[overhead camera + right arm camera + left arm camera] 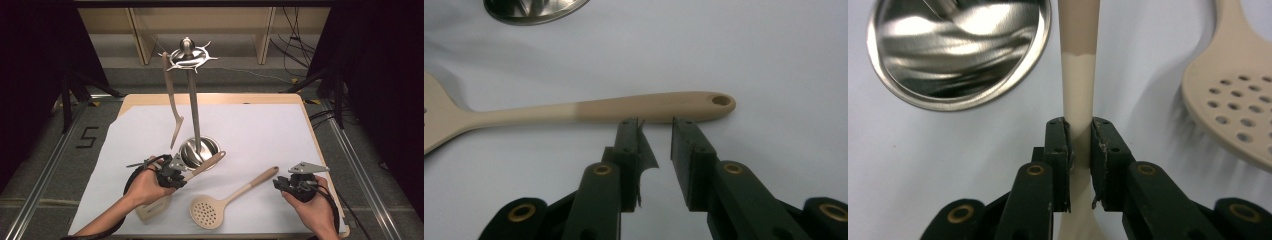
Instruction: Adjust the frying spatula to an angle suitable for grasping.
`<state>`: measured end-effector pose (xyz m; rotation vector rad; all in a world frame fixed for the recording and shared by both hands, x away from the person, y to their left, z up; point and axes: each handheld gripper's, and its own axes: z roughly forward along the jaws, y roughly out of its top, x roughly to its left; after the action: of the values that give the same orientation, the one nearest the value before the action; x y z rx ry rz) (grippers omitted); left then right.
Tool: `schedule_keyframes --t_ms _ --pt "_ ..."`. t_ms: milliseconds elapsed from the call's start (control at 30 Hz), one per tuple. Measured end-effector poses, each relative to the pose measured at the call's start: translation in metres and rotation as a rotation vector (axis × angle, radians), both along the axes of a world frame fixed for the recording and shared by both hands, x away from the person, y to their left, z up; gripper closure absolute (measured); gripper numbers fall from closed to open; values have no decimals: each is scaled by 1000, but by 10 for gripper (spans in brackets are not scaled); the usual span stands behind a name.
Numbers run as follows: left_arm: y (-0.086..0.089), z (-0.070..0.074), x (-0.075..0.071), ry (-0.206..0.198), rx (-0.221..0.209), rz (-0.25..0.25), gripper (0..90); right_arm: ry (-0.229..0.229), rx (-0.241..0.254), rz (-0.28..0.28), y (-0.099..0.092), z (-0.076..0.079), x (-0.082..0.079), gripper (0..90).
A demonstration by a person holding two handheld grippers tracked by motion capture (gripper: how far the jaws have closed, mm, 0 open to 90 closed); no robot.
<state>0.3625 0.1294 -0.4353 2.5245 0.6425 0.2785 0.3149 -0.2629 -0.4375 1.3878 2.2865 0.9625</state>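
Left tool [1079,131], clamped on the beige spatula's handle [1077,85], should keep it gripped while lifting toward the steel utensil stand [188,57]; right tool [656,125] gapes empty.

Paper-covered table [280,100]: skimmer [225,200], stand [199,150]

The utensil stand [192,100] rises mid-desk, its round steel base [200,151] just ahead of the left tongs [186,176], with a hanging spatula [172,107] barring the way on its left. The slotted spoon [227,200] lies slantwise between the two hands, its handle just before the right tongs [655,122]. The desk [265,130] lies bare to the far right and along the left edge.
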Motion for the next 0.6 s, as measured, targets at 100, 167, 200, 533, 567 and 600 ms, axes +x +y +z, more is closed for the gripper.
schedule_keyframes --t_ms 100,167,200,533,567,600 --pt "3 4 -2 -10 -49 11 784 -25 -8 18 -1 -1 2 739" --pt "5 8 -3 -31 -68 8 784 -18 -7 12 -1 -1 2 739" --pt "6 8 -4 -30 -94 21 784 -27 -11 20 -1 -1 2 739" --pt "15 20 -12 -115 -242 37 784 -13 -10 6 0 0 1 739" --pt "15 21 -13 -118 -259 47 784 -24 -11 24 0 -1 2 739" --pt "17 23 -14 -123 -266 53 784 -31 -12 30 0 -1 2 739"
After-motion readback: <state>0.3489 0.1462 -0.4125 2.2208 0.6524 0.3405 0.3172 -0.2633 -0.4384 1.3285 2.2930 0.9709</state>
